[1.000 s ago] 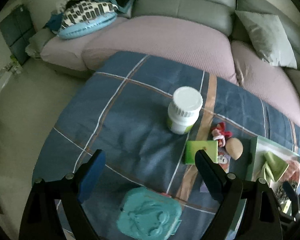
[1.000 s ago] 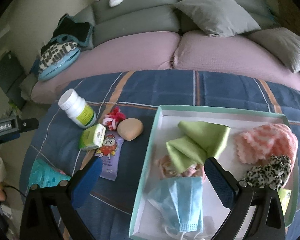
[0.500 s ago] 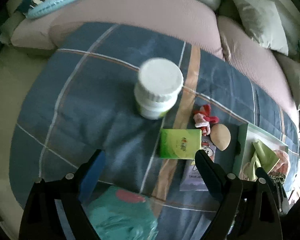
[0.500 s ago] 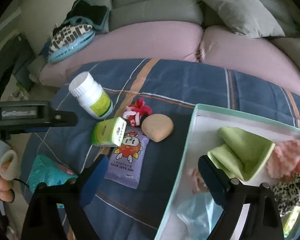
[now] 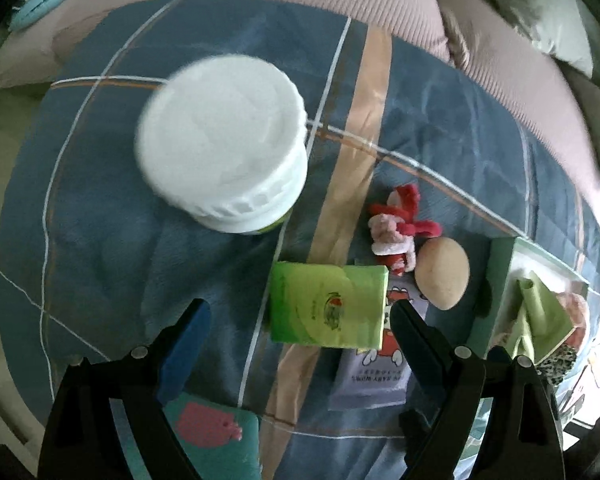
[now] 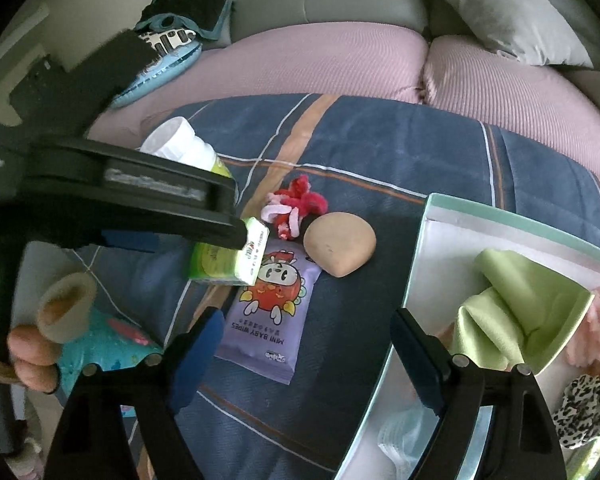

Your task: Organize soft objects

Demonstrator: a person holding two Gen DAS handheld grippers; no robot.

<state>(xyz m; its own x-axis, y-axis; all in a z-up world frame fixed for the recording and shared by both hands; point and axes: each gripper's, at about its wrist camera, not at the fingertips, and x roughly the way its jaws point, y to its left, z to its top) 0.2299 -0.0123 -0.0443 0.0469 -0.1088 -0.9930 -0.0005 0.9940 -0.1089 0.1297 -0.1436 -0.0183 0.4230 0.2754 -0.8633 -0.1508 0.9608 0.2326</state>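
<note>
The tray (image 6: 422, 240) holds a green cloth (image 6: 528, 312); left fingers (image 5: 188, 340) spread, right fingers (image 6: 198, 344) closing, both empty.

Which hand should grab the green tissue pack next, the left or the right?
Probably the left. The left gripper hangs open right above the green tissue pack. The right gripper is over the purple wipes, beside the tray, its jaws closing on nothing.

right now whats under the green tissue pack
The green tissue pack lies partly on the purple baby wipes pack, covering its top corner, on the plaid blanket. Anything else beneath is hidden.
</note>
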